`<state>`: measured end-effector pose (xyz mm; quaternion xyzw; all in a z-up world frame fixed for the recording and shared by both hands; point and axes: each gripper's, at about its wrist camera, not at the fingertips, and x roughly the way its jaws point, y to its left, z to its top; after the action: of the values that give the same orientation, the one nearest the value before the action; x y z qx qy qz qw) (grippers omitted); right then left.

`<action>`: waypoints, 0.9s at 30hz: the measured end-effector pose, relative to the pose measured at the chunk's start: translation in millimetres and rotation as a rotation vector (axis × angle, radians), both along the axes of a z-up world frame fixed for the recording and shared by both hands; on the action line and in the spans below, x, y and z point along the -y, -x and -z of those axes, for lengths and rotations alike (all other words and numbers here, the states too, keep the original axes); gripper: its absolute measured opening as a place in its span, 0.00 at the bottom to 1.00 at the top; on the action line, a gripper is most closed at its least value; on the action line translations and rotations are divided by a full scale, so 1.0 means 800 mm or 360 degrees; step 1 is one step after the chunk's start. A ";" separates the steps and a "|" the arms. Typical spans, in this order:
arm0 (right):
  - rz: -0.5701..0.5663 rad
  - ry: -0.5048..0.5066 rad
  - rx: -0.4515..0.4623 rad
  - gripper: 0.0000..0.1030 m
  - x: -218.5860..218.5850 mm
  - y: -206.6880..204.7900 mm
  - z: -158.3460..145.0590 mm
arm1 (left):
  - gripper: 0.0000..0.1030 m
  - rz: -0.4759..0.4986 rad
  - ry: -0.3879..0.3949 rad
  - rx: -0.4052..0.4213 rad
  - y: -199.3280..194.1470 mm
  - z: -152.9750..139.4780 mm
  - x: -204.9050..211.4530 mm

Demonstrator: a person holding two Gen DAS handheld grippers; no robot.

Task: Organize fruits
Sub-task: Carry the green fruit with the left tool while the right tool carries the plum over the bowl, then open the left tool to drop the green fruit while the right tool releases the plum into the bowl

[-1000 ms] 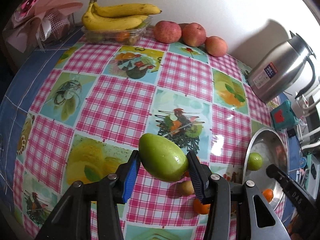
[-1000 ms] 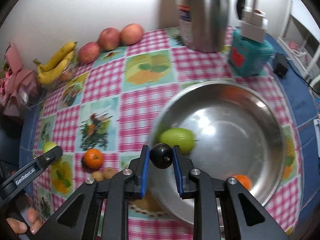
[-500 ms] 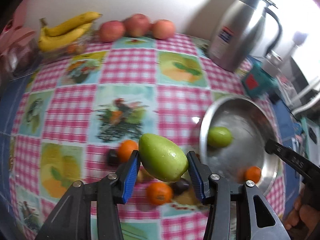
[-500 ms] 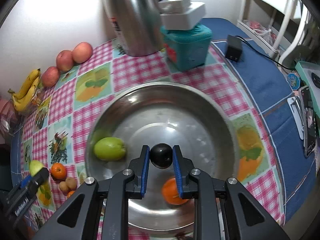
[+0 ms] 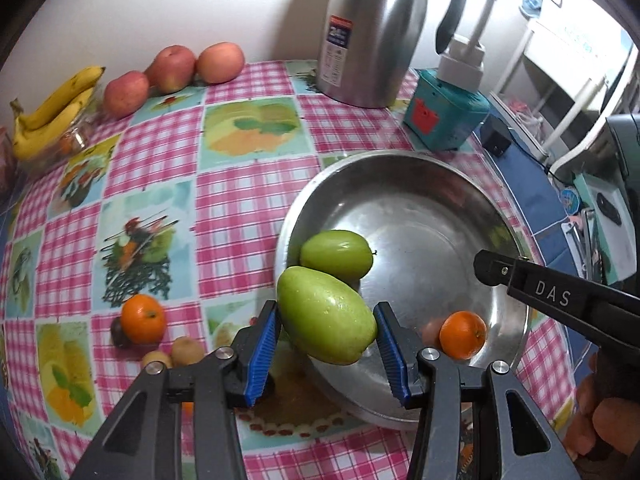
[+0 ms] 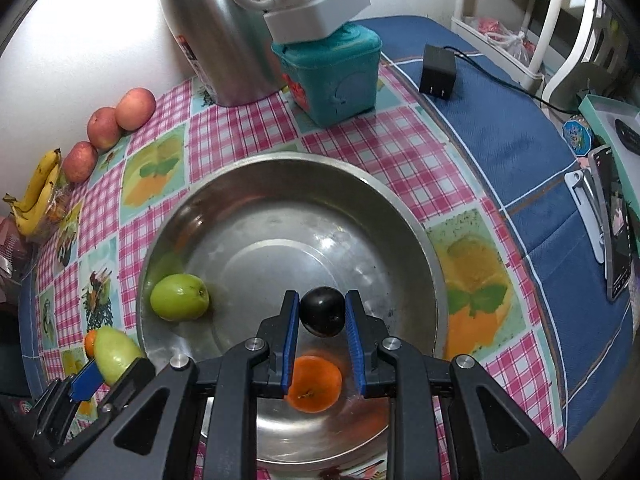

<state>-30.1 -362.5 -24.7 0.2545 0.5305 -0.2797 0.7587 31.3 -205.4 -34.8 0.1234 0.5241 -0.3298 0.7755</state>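
Jaws on both grippers clamped on fruit. Checked pink tablecloth (image 5: 248, 184) on the table, steel kettle (image 5: 372, 28) at the back wall. Left gripper (image 5: 326, 330) pinches a green mango (image 5: 325, 314) just over the near rim of the steel bowl (image 5: 440, 184). Right gripper (image 6: 322, 314) nips a dark plum (image 6: 322, 311) above the bowl; below it an orange (image 6: 315, 383), left of it a green fruit (image 6: 180, 297).

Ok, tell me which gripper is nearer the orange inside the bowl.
Right. The right gripper, holding a dark plum, hangs just above the orange; the left gripper, holding a green fruit, is at the bowl's rim.
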 end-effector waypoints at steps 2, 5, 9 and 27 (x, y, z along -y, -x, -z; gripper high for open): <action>-0.0001 -0.0010 -0.0007 0.24 0.001 0.000 0.004 | 0.49 0.0009 0.0000 0.0002 0.000 0.005 0.003; 0.0000 -0.0019 -0.0020 0.24 0.001 0.000 0.008 | 0.49 0.0008 0.0005 -0.0013 0.001 0.010 0.006; 0.0008 -0.0034 -0.0035 0.24 0.002 0.002 0.013 | 0.49 0.0013 -0.0005 -0.0007 0.002 0.013 0.007; -0.0015 -0.0011 -0.0039 0.42 -0.004 -0.001 0.008 | 0.62 0.0053 0.0017 0.0028 0.007 0.001 0.009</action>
<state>-29.5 -359.0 -30.9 0.2512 0.5419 -0.2773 0.7525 25.5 -212.9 -35.2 0.1307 0.5134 -0.3444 0.7751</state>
